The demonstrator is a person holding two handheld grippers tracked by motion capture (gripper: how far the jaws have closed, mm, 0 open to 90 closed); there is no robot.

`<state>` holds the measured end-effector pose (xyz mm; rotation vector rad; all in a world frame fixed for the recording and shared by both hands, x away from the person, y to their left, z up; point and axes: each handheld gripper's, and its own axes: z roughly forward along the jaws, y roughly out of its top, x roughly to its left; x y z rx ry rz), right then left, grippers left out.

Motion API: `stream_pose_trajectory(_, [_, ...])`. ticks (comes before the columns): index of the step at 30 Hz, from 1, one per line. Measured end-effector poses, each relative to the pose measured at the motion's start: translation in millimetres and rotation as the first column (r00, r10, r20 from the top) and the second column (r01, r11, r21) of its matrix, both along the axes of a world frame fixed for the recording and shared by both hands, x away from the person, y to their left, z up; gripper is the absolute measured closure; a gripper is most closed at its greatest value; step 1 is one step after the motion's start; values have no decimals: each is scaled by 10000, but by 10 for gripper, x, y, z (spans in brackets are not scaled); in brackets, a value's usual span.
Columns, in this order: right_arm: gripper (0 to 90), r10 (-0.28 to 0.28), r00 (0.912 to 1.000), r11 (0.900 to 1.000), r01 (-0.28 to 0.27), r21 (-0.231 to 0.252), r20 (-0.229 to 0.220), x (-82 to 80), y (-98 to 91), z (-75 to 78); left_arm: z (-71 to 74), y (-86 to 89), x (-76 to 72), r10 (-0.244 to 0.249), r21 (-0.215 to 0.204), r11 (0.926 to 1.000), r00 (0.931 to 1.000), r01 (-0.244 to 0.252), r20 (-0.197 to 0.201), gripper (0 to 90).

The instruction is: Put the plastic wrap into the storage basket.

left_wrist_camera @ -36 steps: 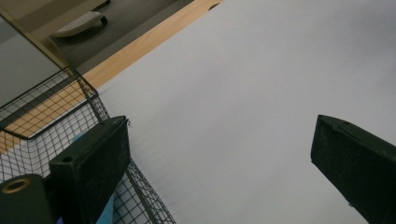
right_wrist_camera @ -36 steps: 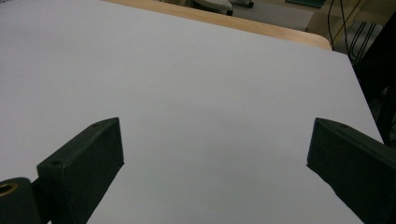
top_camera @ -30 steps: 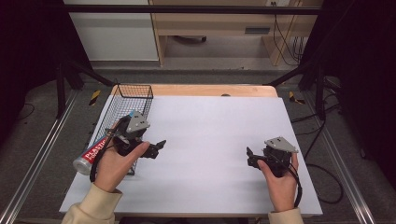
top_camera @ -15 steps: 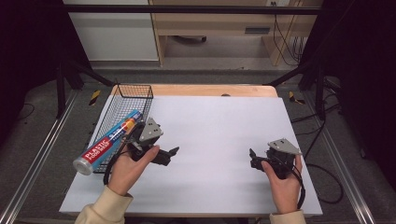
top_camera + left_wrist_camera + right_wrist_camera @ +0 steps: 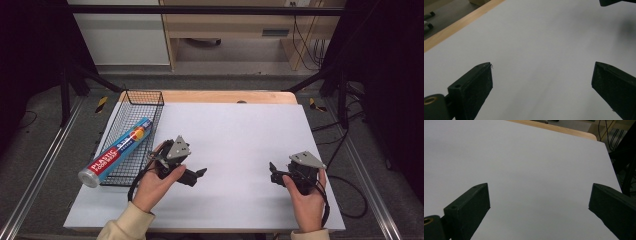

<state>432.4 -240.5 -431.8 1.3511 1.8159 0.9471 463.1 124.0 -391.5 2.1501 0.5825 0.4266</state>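
Note:
A red and blue roll of plastic wrap [image 5: 116,151] lies slanted in the black wire basket [image 5: 145,98] at the table's left edge, its grey cap end sticking out over the near rim. My left gripper [image 5: 201,173] hovers just right of the basket over the white table [image 5: 240,135], jaws pointing right. In the left gripper view its jaws stand wide apart with bare table between them, so it is open [image 5: 541,82]. My right gripper [image 5: 271,167] rests near the front right, jaws pointing left; it is open [image 5: 539,205] and holds nothing.
The table's wooden back edge [image 5: 225,97] runs behind the white sheet. Cables [image 5: 350,190] trail off the right side. Metal rails [image 5: 35,175] flank the table, and a wooden bench [image 5: 225,25] stands beyond it.
My left gripper has let go of the plastic wrap roll, which now lies in the basket, and has moved right onto the white sheet. The right gripper has hardly moved.

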Motion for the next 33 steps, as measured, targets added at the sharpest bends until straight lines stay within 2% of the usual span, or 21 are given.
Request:
stream_pose_trajectory(2, [39, -23, 10000, 10000, 23, 11, -76, -16, -19, -9, -90, -40, -10, -205, -63, 9998, 9996, 204, -174, 35])
stream_pose_trajectory(3, [39, -23, 10000, 10000, 23, 11, -76, -16, -19, -9, -90, -40, -10, -205, -63, 9998, 9996, 204, -174, 35])
stream_pose_trajectory(9, [40, 66, 9998, 10000, -66, 29, -197, -49, -58, -32, -299, 21, 0, -129, -61, 9999, 9993, 127, -346, 35])
stream_pose_trajectory(13, [43, 128, 9994, 9999, -126, 61, -312, -59, -70, -50, -362, 70, -2, 1, -94, 10000, 9994, -5, -354, 36])
stream_pose_trajectory(16, [42, 181, 9994, 9998, -179, 56, -298, -72, -71, -51, -413, 111, -21, -9, 72, 10000, 10000, 10, -81, 36])
stream_pose_trajectory(24, [44, 241, 9987, 9996, -234, 167, -446, -104, -104, -75, -544, 216, -25, 474, 250, 9986, 9988, -471, -95, 37])
stream_pose_trajectory(33, [56, 435, 9963, 9979, -398, 512, -738, -137, -141, -127, -689, 250, -58, 1013, 602, 9934, 9933, -979, -562, 46])
